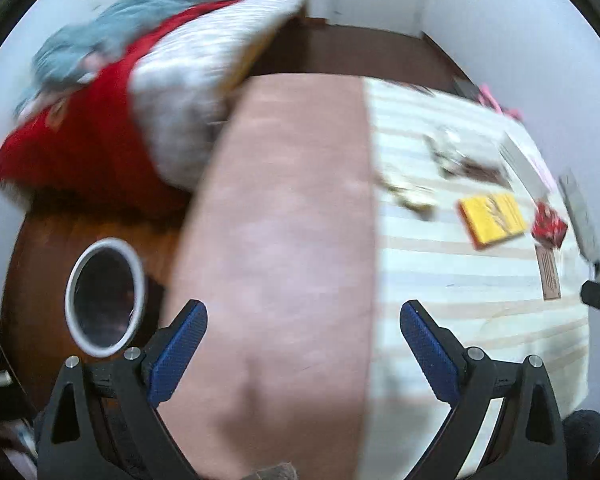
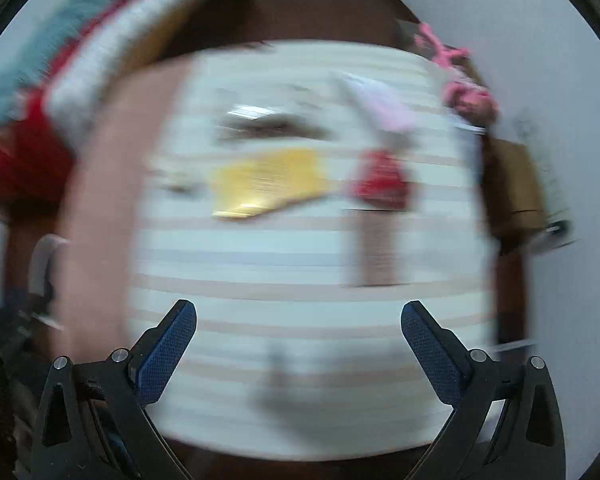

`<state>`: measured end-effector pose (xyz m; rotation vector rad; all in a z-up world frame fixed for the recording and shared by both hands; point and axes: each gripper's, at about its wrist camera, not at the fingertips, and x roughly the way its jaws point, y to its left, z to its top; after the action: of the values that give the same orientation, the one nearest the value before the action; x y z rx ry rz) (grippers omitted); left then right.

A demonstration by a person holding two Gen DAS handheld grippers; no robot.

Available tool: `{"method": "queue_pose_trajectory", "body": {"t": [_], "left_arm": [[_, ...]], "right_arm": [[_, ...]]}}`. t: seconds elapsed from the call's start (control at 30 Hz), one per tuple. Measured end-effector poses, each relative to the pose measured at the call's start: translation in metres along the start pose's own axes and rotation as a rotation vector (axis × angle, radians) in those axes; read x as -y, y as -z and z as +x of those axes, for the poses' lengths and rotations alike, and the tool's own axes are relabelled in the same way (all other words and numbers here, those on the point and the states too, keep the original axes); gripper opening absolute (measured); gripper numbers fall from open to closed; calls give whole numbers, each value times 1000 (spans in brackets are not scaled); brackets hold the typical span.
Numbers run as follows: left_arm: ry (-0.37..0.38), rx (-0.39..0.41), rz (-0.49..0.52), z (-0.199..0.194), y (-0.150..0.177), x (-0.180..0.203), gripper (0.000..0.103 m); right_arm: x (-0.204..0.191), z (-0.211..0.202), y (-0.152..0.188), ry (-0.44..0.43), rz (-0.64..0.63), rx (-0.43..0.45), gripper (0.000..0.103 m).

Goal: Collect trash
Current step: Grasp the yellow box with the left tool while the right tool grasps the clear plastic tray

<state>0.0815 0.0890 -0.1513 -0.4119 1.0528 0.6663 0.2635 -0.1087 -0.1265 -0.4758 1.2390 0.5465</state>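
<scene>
On a striped sheet (image 1: 460,280) lie scraps of trash: a yellow packet (image 1: 494,220), a red wrapper (image 1: 548,226), a brown paper strip (image 1: 550,276) and crumpled wrappers (image 1: 452,160). My left gripper (image 1: 304,312) is open over a pink blanket (image 1: 284,240), with nothing between its fingers. A white-rimmed bin (image 1: 104,300) stands on the floor to its left. In the blurred right wrist view, my right gripper (image 2: 300,312) is open above the sheet (image 2: 300,288), short of the yellow packet (image 2: 268,188), the red wrapper (image 2: 380,182) and the brown strip (image 2: 374,248).
A heap of red, white and blue-grey bedding (image 1: 140,100) lies at the far left. A remote-like grey object (image 1: 580,212) and white papers (image 1: 528,160) sit near the sheet's right edge. A brown box (image 2: 512,188) and a pink thing (image 2: 468,96) stand at the right by the wall.
</scene>
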Motion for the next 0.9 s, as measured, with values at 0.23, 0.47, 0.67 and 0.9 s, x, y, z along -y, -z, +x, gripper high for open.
{"method": "queue_pose_trajectory", "body": {"t": [0.23, 0.47, 0.67, 0.9], "left_arm": [[33, -46, 161, 42, -23, 120, 99], [14, -25, 304, 54, -40, 164, 99], [63, -34, 479, 73, -70, 165, 99], [175, -135, 711, 99, -87, 190, 98]], "right_arm": [[95, 63, -49, 89, -192, -135, 103], [111, 111, -62, 51, -290, -210, 86], [131, 101, -59, -122, 32, -185, 66], [148, 103, -57, -243, 218, -187, 82]]}}
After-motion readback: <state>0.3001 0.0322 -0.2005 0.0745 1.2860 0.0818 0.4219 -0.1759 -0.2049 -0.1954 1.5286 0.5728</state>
